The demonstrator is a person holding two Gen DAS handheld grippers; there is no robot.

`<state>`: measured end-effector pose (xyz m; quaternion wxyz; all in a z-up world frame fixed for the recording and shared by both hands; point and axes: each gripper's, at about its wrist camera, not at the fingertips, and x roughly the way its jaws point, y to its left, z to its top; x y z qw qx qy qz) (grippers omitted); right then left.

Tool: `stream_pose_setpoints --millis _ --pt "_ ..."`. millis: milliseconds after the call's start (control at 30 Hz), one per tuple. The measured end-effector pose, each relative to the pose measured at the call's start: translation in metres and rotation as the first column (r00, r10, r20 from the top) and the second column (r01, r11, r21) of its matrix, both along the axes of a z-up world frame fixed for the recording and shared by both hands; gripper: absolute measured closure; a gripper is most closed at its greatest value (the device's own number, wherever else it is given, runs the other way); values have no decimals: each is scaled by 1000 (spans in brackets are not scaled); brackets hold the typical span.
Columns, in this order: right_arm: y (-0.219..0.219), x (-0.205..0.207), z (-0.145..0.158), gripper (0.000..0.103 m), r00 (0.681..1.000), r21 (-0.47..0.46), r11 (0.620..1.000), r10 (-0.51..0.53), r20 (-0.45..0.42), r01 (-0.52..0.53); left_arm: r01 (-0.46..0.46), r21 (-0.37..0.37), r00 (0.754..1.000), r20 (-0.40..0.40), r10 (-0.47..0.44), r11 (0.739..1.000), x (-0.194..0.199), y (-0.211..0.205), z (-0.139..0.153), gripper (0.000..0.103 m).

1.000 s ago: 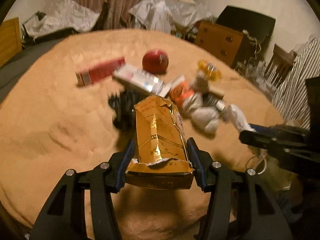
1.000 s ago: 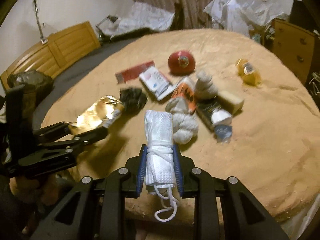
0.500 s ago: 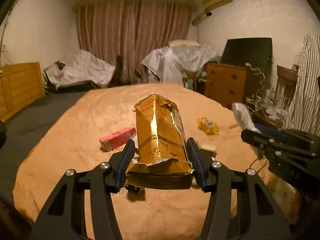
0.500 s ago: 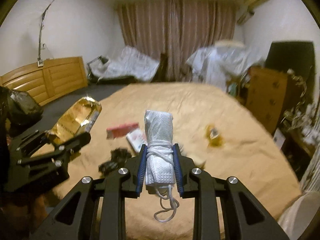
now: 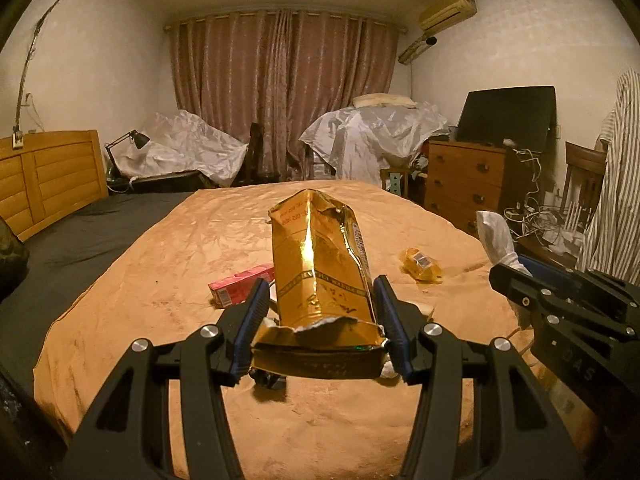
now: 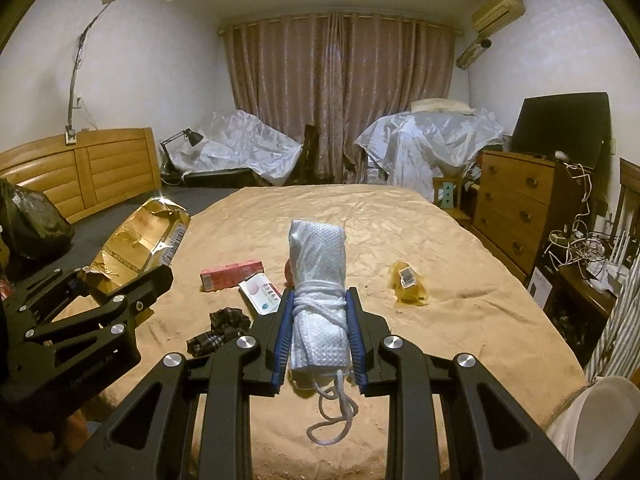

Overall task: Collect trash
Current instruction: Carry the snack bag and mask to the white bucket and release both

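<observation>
The left gripper (image 5: 320, 316) is clamped on a torn gold foil bag (image 5: 320, 268), which stands up in the middle of the left wrist view. The right gripper (image 6: 319, 328) is squeezed tight on a white rolled bundle (image 6: 318, 280) tied with cord, its loop dangling at lower centre. Beyond both, on the tan bedspread (image 6: 400, 216), more litter lies: a red box (image 6: 232, 274) left of centre, a white packet (image 6: 262, 298) beside it, a dark checked cloth (image 6: 218, 330) lower left, a yellow wrapper (image 6: 408, 282) to the right.
</observation>
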<state>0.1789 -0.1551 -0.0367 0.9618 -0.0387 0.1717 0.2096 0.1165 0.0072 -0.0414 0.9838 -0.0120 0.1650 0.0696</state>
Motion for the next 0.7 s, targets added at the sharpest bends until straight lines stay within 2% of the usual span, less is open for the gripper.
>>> stream_pose_setpoints --millis 233,367,533,700 --pt "-4 1 3 76 1000 8 1000 -6 -6 6 13 1 1000 -1 -13 1000 -2 -2 0 51" --pt "-14 -3 8 76 1000 11 1000 -26 -3 26 51 -1 999 9 -51 999 1 -15 8 51" --pt "-51 -14 23 76 997 13 997 -81 0 81 121 -7 992 20 -121 993 7 -42 16 51" --pt "-106 -29 39 76 987 15 987 -161 8 161 226 -12 974 11 -226 974 16 -85 18 51"
